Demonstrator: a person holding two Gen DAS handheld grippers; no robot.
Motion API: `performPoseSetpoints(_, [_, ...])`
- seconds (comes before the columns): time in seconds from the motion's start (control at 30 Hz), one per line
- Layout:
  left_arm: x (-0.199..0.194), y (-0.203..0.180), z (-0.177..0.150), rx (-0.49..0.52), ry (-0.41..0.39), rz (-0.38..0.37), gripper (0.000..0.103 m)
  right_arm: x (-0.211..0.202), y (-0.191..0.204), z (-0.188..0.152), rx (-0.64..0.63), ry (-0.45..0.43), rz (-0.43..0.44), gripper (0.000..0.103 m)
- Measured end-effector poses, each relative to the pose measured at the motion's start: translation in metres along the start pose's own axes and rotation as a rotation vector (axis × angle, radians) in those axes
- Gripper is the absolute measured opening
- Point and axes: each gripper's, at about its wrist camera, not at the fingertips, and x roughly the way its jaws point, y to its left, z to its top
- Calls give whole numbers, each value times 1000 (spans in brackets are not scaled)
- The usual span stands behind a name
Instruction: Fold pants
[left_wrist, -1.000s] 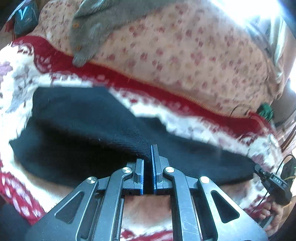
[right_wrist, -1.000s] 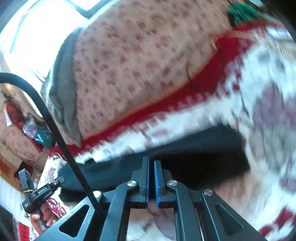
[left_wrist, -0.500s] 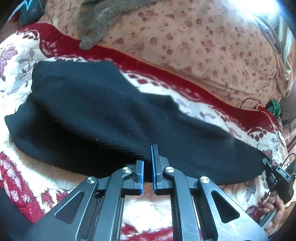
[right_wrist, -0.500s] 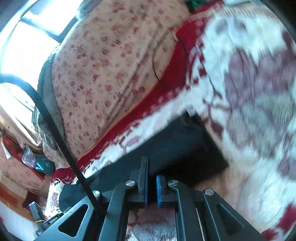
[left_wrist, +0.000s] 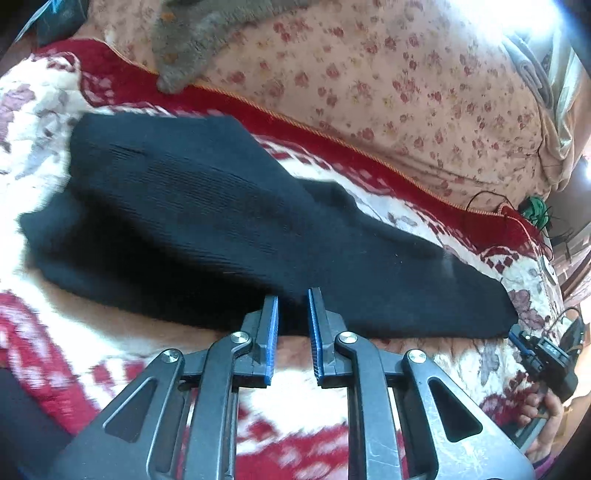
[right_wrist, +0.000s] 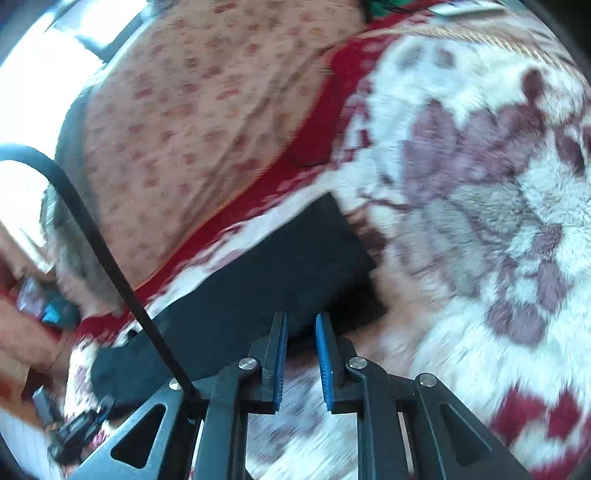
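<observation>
Blown-out window glare, motion blur

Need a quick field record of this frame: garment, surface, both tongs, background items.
garment: black pants, lying long and flat, folded lengthwise by the look of it
surface: red and white floral blanket
left tongs: open, at the near edge of the pants, nothing between the pads
right tongs: open, at the near edge close to one end of the pants, nothing held
background: pink floral quilt with a grey garment on it
blur: motion blur in both views
</observation>
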Motion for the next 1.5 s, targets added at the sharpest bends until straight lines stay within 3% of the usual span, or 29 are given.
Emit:
performPoseSetpoints(0.07, [-19,11,1,1,-52,37,13,-5,22,-7,-73,15,55,27])
performPoseSetpoints(0.1, [-28,20,2,-4,-73,62,17,-3,35,-12,-111,28,88,38])
performPoseSetpoints(0.13, [-36,31,5,-18,-81,81,26,-1,46,-16,-135,35,118,44])
performPoseSetpoints(0.2, [-42,49,8,-53,-73,80,37,10,74,-25,-192,55,211,44])
performPoseSetpoints(0.33, [-45,82,13,-111,-64,127,38,48,141,-50,-333,123,316,44])
performPoseSetpoints(0.43, [-42,98,15,-159,-50,114,38,75,194,-74,-476,186,352,45])
performPoseSetpoints(0.6, [-45,129,27,-236,-78,123,38,101,283,-126,-843,174,368,51])
performPoseSetpoints(0.73, [-43,158,43,-252,-91,166,38,125,324,-161,-1034,183,361,51])
performPoseSetpoints(0.83, [-38,180,53,-260,-86,178,38,147,344,-180,-1140,171,302,51])
performPoseSetpoints(0.97, [-30,201,67,-249,-69,172,38,159,357,-199,-1267,75,174,51])
performPoseSetpoints(1.0, [-28,203,70,-242,-64,173,38,165,361,-200,-1286,59,140,44])
performPoseSetpoints(1.03, [-27,205,72,-240,-61,171,38,172,364,-200,-1293,60,131,32])
performPoseSetpoints(1.13, [-26,210,76,-249,-60,150,38,183,374,-177,-1149,123,230,18])
performPoseSetpoints(1.3, [-33,209,76,-255,-59,41,38,209,366,-107,-702,246,370,15])
performPoseSetpoints(1.37, [-34,202,72,-243,-42,-17,38,217,363,-92,-614,268,398,15])
performPoseSetpoints(1.5, [-31,175,63,-170,-10,-124,38,219,367,-83,-571,289,424,15])
